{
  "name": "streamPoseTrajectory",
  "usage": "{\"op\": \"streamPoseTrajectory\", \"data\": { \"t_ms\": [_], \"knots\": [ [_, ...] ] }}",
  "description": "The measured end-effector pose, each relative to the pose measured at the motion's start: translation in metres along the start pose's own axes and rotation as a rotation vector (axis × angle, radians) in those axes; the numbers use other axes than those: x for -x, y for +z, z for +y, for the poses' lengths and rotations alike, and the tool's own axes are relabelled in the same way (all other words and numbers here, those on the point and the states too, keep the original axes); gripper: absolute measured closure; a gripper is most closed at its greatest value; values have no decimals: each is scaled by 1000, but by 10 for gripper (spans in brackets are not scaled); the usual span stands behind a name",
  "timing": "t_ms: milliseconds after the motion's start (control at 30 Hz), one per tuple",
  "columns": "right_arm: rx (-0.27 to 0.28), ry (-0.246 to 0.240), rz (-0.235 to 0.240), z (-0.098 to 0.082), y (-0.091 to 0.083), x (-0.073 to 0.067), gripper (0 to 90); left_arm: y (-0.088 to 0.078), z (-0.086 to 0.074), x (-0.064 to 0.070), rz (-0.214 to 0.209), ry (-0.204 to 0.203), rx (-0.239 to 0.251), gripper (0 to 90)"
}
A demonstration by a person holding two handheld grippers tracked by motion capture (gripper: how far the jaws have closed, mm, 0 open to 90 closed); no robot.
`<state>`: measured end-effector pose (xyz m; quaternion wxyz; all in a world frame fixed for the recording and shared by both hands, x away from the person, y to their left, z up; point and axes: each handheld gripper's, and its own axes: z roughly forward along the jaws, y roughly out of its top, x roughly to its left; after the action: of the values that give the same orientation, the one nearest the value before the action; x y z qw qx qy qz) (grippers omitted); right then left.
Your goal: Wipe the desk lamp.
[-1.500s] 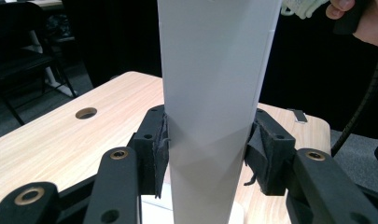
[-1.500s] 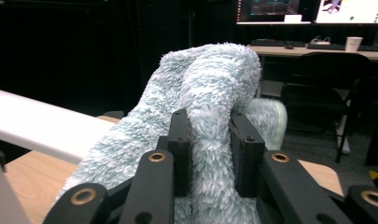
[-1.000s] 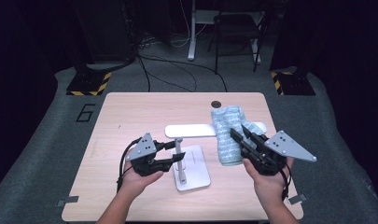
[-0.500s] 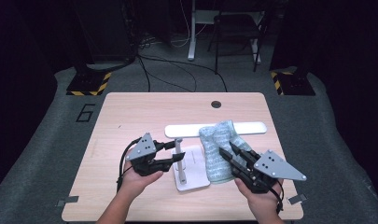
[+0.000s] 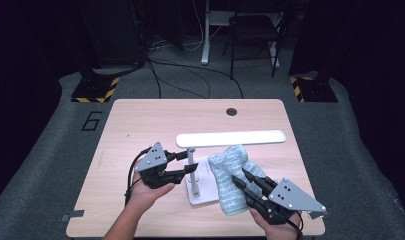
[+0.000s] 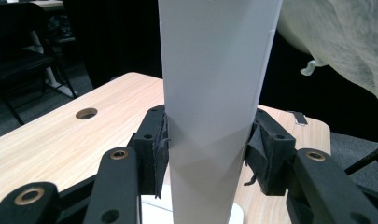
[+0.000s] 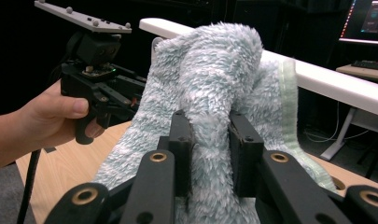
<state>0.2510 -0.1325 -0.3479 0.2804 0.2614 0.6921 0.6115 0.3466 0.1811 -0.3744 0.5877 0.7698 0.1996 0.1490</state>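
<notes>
While wiping the lamp (image 5: 192,172) with the towel (image 5: 231,177), keep the cloth bunched and firmly pinched, press it flat against the white base, and hold the post steady against the rubbing. Towel: draped near the desk (image 5: 140,125)'s front edge, right of the post, over the base's right side, pinched between the closed fingers of the right gripper (image 5: 238,181), a thick fold squeezed between both pads (image 7: 182,154). Lamp post: upright near the front middle, clamped between the left gripper (image 5: 187,169)'s fingers (image 6: 154,154), pads touching both faces.
</notes>
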Motion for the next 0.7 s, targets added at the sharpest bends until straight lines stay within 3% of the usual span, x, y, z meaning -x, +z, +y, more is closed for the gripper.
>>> {"op": "streamPoseTrajectory", "data": {
  "t_ms": [233, 500, 700],
  "knots": [
    [2, 19, -17, -9, -5, 0, 739, 0, 0, 0, 1, 1, 0, 531],
    [-39, 43, -65, -29, -10, 8, 738, 0, -1, -1, 1, 4, 7, 531],
    [-70, 64, -109, -46, -8, 22, 736, 0, -1, -1, 1, 6, 12, 531]
  ]
}}
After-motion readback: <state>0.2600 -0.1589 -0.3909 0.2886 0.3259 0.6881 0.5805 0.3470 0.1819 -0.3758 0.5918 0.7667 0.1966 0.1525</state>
